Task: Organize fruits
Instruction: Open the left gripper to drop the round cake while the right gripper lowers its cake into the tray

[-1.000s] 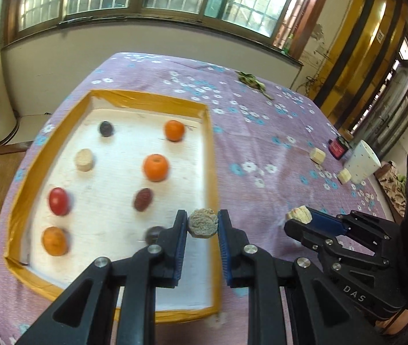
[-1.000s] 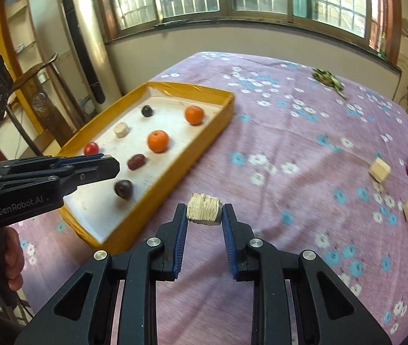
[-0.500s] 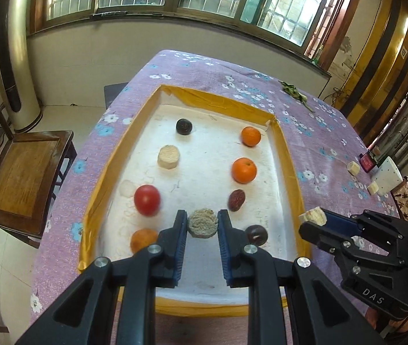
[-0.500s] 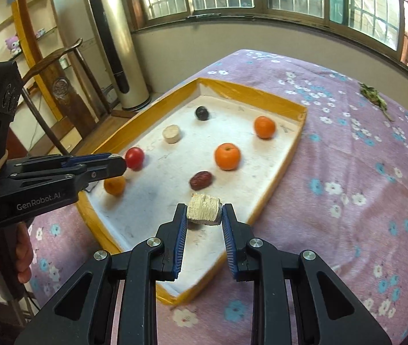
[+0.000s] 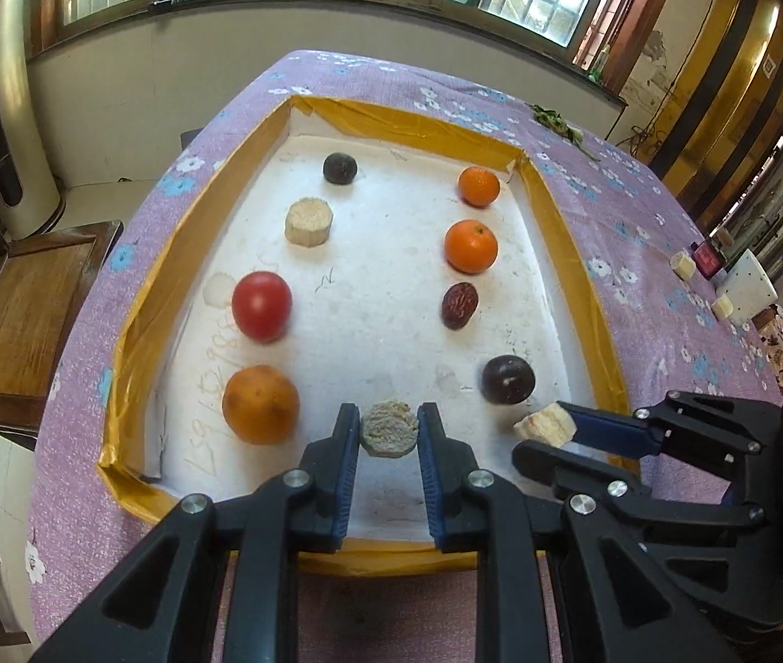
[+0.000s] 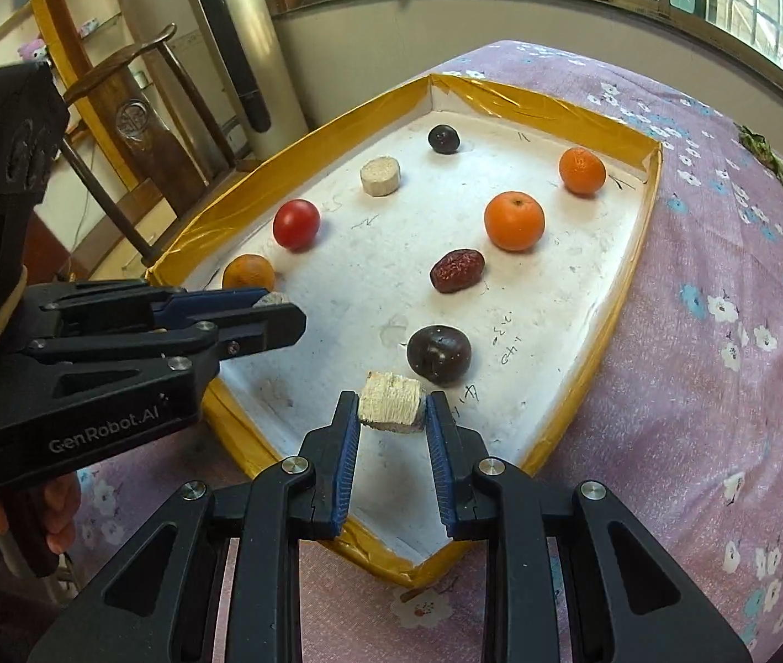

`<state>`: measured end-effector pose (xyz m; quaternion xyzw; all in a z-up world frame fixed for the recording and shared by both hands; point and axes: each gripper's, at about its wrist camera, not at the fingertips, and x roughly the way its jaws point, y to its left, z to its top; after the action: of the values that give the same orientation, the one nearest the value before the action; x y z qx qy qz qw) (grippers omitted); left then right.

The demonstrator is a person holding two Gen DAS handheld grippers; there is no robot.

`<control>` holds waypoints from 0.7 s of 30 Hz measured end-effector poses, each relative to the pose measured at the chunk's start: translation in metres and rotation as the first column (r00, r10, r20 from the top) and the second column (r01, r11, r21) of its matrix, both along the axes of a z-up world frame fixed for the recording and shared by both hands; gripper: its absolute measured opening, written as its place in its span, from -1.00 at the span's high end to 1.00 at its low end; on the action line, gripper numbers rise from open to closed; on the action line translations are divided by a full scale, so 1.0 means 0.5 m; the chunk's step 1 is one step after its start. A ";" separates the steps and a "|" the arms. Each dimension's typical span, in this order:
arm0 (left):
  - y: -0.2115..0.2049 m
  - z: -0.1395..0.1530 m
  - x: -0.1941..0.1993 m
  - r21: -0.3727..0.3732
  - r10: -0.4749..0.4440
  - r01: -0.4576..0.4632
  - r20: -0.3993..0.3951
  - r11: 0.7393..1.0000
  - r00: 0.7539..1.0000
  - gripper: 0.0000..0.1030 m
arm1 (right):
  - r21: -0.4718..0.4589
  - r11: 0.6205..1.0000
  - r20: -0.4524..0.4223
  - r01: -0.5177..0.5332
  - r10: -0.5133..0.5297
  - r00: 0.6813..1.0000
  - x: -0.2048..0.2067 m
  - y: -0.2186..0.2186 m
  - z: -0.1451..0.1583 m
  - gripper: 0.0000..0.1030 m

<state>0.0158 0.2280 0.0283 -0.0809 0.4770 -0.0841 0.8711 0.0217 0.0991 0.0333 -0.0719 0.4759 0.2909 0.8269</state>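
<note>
Yellow tape edges the shallow white tray [image 5: 579, 276] on the purple flowered tabletop [image 6: 723, 276]. Both tongs hang above the tray's near end, each clamped on a piece. The left tongs [image 5: 390, 431] grip a round, greyish-tan slice [image 5: 390, 430] between their blue pads, above the white floor between the near orange fruit [image 5: 260, 404] on the left and the dark plum [image 5: 508, 380] on the right. The right tongs [image 6: 391, 408] pinch a pale, fibrous chunk [image 6: 391, 401] just near of the same plum [image 6: 439, 354].

Inside the tray the fruits sit in two rows. On the left, from near to far: the orange fruit, a red tomato [image 5: 261, 306], a pale round slice [image 5: 308, 221] and a small dark fruit [image 5: 339, 168]. On the right, from near to far: the plum, a wrinkled red date [image 5: 459, 305] and two oranges [image 5: 471, 246], all apart from each other.

Far right on the tabletop lie two pale cubes [image 5: 682, 265] beside a white spotted cup [image 5: 747, 287].
</note>
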 end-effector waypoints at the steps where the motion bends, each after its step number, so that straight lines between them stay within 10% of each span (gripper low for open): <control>1: 0.001 -0.002 0.001 0.002 0.002 -0.002 -0.004 1.000 1.000 0.55 | -0.007 1.000 0.001 -0.001 0.002 1.000 0.002 0.001 0.000 0.55; 21: 0.011 -0.027 0.018 0.079 -0.004 0.006 -0.027 0.997 1.000 0.49 | -0.134 0.987 0.027 -0.089 0.093 0.995 0.013 0.031 -0.014 0.54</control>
<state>0.0249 0.2335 0.0150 -0.0463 0.4916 -0.0665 0.8670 0.0283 0.1145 0.0262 -0.1529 0.4767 0.2949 0.8139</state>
